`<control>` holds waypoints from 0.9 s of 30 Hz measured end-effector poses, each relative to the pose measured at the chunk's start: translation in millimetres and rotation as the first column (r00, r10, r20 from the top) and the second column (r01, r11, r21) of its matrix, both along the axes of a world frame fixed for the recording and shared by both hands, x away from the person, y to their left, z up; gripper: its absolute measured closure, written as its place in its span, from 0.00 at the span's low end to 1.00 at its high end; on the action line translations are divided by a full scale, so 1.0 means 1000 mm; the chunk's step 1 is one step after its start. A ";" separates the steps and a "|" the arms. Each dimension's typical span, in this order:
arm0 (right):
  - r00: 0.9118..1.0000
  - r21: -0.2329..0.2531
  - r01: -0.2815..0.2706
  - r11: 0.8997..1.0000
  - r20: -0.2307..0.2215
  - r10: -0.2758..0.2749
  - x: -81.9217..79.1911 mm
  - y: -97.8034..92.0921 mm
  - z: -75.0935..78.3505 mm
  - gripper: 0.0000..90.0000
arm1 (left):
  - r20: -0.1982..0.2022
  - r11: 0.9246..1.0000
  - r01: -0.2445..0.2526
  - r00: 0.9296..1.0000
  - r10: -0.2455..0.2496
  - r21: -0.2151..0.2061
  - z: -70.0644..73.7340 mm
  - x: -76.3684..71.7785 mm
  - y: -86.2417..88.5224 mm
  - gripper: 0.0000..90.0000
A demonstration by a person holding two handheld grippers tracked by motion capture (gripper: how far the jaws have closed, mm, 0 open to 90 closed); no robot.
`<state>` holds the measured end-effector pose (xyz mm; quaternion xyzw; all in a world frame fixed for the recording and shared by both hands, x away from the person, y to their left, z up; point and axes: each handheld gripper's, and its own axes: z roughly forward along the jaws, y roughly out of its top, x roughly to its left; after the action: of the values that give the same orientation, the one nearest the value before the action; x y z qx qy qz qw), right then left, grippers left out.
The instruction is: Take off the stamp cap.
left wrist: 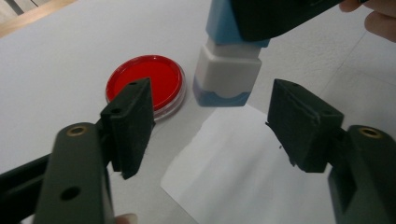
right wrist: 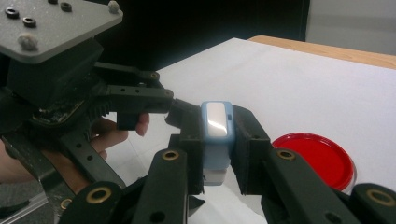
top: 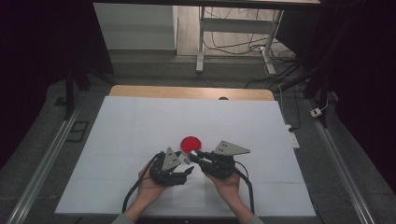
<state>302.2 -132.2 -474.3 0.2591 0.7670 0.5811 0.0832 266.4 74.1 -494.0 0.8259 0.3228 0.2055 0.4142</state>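
Note:
A blue and white stamp [right wrist: 215,119] stands upright between the jaws of my right gripper [right wrist: 217,128], which is shut on its blue upper part. In the left gripper view the stamp [left wrist: 228,70] hangs with its white base just above the far corner of a white paper slip [left wrist: 233,172]. My left gripper [left wrist: 215,135] is open, its jaws wide apart over the slip and holding nothing. A round red ink pad [left wrist: 144,86] lies on the table just beyond. From above, the left gripper [top: 189,166] and right gripper [top: 195,155] meet just in front of the ink pad [top: 190,143].
A large white sheet [top: 140,126] covers the wooden table [top: 187,92]. Beyond the table stand a desk frame with cables [top: 233,44] and a power strip [top: 292,136] on the floor. Metal rails [top: 44,161] run along both sides.

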 end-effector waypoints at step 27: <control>1.000 0.025 0.005 1.000 -0.014 -0.004 0.000 0.000 -0.002 0.84 | 0.038 0.999 0.001 0.999 -0.003 0.048 -0.002 -0.001 -0.007 0.66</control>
<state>302.3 -132.5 -476.6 0.2659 0.7598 0.5884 0.0758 265.2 67.4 -496.3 0.8317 0.3092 0.2283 0.4006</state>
